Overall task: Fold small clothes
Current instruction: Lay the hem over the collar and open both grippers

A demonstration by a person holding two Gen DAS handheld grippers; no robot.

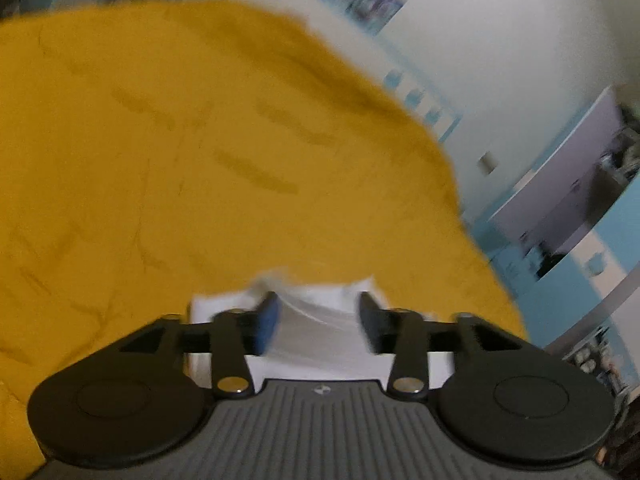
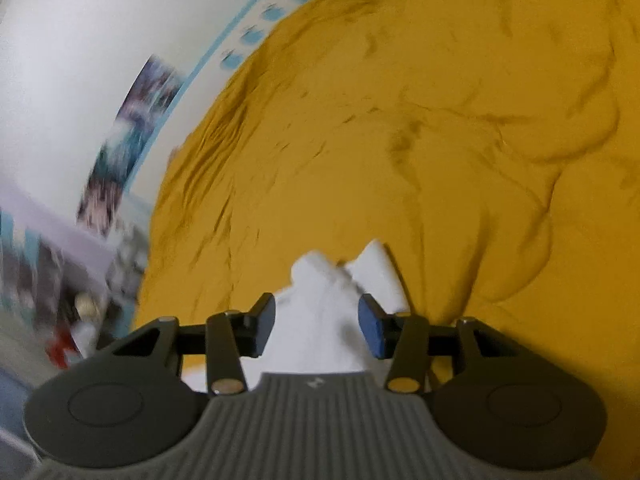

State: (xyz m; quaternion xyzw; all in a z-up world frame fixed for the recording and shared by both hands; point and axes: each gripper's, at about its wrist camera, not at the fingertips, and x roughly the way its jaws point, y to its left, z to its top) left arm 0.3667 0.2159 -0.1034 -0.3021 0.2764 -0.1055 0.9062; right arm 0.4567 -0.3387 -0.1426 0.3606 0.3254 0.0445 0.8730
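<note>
A small white garment [image 1: 320, 320] lies on a wrinkled yellow bed cover [image 1: 200, 160]. In the left wrist view my left gripper [image 1: 319, 322] is open, its blue-padded fingers [image 1: 267, 326] standing apart on either side of the white cloth. In the right wrist view the same white garment [image 2: 320, 320] bunches up between the fingers of my right gripper [image 2: 318, 326], which is open, the cloth rising in two peaks past the fingertips. The yellow cover [image 2: 440, 140] fills the area beyond. Both views are motion-blurred.
A white wall with pale blue patterned trim [image 1: 420, 96] runs beyond the bed edge. A light cabinet or shelf [image 1: 580, 184] stands at the right of the left view. Blurred clutter and a red item [image 2: 60, 344] sit at the left of the right view.
</note>
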